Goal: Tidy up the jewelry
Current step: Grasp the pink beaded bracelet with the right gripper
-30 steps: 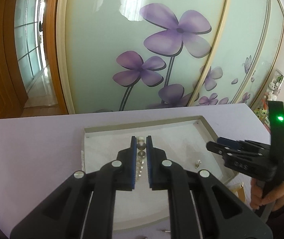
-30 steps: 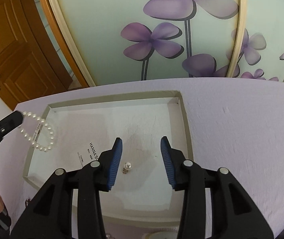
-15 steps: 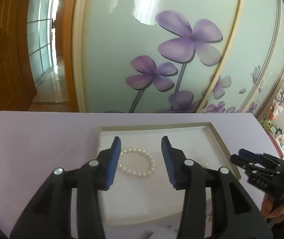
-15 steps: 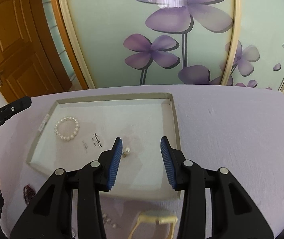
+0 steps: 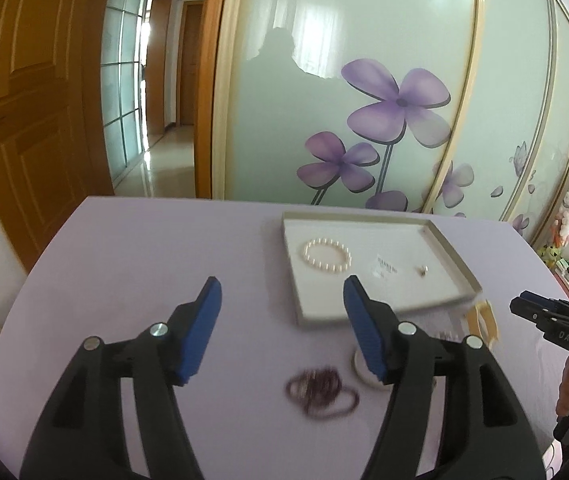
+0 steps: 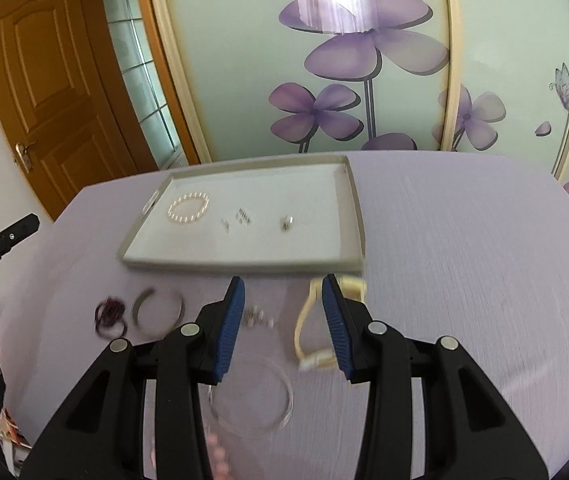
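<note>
Jewelry lies on a lilac table (image 6: 464,240), some of it in a shallow grey tray (image 6: 358,216). Inside the tray rest a pearl bracelet (image 6: 188,209), a small earring (image 6: 286,222) and dark printed lettering too blurred to read. The left gripper (image 5: 282,294) has just been opening; its blue fingers (image 5: 208,300) stand wide apart with nothing between them, above a dark beaded bracelet (image 5: 318,394) on the cloth. The right gripper (image 6: 282,300) hovers with fingers spread, holding nothing, near a cream watch (image 6: 312,320). Its side reads "DAS" in the left view.
</note>
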Tool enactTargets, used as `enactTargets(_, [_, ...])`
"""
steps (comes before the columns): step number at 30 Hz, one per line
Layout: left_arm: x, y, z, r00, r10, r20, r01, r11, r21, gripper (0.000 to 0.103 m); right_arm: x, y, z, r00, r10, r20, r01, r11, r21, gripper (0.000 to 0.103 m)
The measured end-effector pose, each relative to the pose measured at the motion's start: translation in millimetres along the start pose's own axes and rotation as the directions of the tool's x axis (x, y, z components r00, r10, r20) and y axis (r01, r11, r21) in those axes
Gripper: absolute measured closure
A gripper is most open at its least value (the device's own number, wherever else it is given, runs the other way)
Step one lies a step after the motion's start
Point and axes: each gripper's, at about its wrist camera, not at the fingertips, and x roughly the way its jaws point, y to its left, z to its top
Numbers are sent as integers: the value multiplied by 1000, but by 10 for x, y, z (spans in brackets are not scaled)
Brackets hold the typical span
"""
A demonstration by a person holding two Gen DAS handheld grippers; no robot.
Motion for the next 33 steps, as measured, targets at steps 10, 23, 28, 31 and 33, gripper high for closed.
enactTargets(10, [-405,-36,-505,1000,9,-11,-9,1000,-7,35,-221,88,-535,999,9,-44,-9,1000,6,61])
enactTargets(23, [-460,-264,-758,998,-18,-55,20,1000,22,35,-10,404,-1041,983,51,-177,-68,993,-91,61])
enactTargets(28, [-444,-336,-832,997,-27,-73,30,999,40,35,35,436,-1075,982,27,-186,-50,992,-116,69])
enactTargets(31, [-405,-384,-877,996,-32,-88,36,998,52,35,34,487,-1085,983,15,-185,-42,988,-146,74])
enactTargets(33, [-382,-419,-895,995,-38,-95,44,997,59,35,36,530,-1101,984,-8,-176,-24,984,-177,76])
